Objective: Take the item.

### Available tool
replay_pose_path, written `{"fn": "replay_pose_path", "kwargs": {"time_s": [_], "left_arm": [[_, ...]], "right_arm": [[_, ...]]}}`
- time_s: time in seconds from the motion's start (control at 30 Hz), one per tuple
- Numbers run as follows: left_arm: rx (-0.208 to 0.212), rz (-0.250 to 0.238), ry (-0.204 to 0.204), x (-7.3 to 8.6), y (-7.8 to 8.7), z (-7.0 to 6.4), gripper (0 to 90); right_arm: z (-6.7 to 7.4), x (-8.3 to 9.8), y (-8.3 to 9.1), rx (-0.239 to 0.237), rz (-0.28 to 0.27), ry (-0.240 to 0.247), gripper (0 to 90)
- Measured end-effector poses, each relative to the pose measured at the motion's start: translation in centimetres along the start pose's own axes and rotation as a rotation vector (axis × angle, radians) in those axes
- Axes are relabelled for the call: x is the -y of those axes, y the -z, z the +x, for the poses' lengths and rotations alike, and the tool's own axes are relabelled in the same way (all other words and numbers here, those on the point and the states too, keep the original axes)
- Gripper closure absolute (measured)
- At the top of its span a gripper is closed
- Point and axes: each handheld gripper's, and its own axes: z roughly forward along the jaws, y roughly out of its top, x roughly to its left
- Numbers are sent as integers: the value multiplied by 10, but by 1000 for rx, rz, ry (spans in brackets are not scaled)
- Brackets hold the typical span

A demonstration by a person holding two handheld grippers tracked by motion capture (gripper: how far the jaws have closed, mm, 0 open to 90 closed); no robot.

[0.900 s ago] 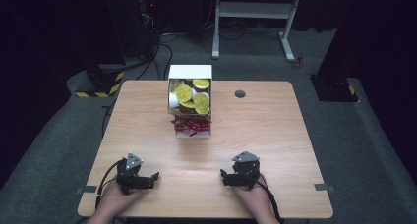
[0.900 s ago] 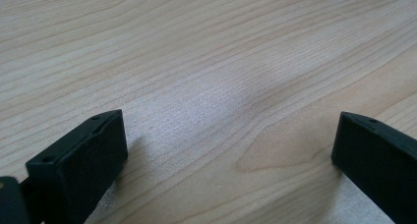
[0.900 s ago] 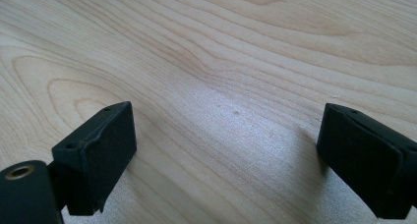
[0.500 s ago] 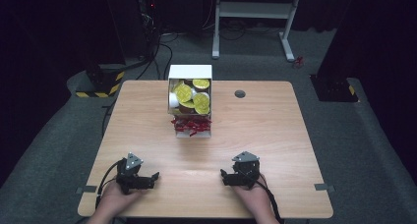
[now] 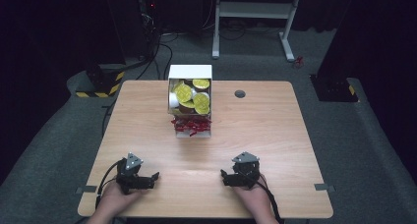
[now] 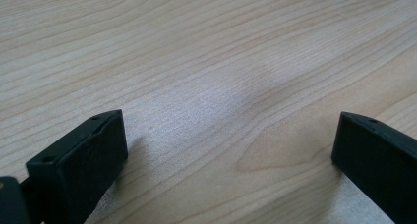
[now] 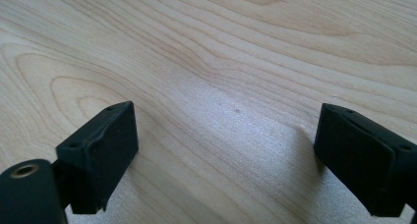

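Wooden counter (image 5: 275, 130) seen from above. A white box (image 5: 191, 98) stands at the far centre, holding yellow-lidded cups (image 5: 184, 92) above red shreds (image 5: 191, 125). Left tool (image 5: 145, 179) and right tool (image 5: 227, 177) rest at the near edge, well apart from the box, each in a hand. Both gripper views show jaws spread wide and released, bare wood between them.

Wooden table (image 5: 275, 130) bears 1 white box (image 5: 191, 102), perhaps holding yellow-lidded cups.
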Motion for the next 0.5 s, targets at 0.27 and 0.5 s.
{"fn": "replay_pose_path", "kwargs": {"time_s": [0.27, 0.5], "left_arm": [[0, 0, 0, 0, 0, 0, 5], [0, 0, 0, 0, 0, 0, 5]], "right_arm": [[1, -1, 5, 6, -25, 20, 124], [2, -4, 14, -2, -73, 31, 128]]}}
